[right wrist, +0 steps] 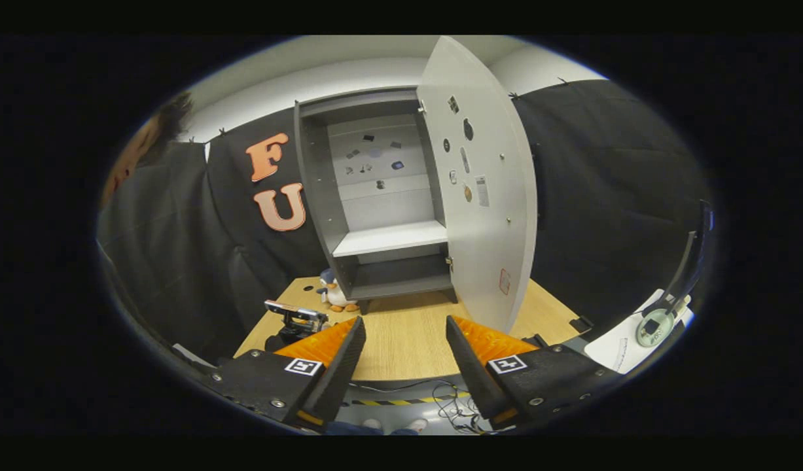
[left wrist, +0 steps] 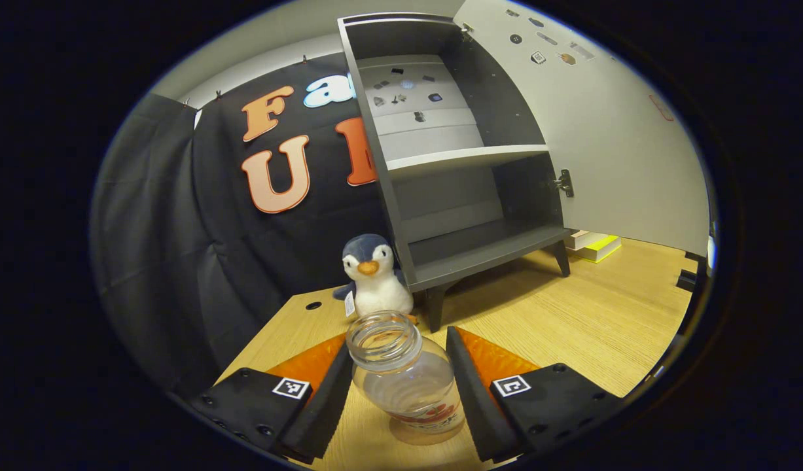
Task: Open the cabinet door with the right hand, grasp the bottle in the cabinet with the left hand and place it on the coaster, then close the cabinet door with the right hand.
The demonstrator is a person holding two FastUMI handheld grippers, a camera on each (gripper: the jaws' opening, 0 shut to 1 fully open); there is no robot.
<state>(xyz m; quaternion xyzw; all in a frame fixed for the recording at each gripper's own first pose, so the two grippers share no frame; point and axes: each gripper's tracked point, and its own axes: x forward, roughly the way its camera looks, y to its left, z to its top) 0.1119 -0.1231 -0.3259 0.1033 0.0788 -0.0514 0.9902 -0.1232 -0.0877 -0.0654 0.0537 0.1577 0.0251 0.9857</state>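
Observation:
A clear bottle (left wrist: 404, 379) without a cap stands upright on a round brownish coaster (left wrist: 434, 435) on the wooden table. My left gripper (left wrist: 398, 340) holds it, one finger against each side of the body. Behind it the grey cabinet (left wrist: 453, 163) stands with bare shelves and its white door (left wrist: 610, 131) swung wide to the right. My right gripper (right wrist: 406, 327) hangs open with nothing in it, back from the table's front edge and facing the cabinet (right wrist: 381, 196) and the open door (right wrist: 486, 196). In the right gripper view the left gripper (right wrist: 295, 318) shows low over the table's left side.
A plush penguin (left wrist: 374, 278) sits by the cabinet's left front leg, just behind the bottle. Books (left wrist: 594, 245) lie behind the cabinet under the door. Cables (right wrist: 453, 405) lie on the floor below the table edge. A person's head (right wrist: 146, 150) is at far left.

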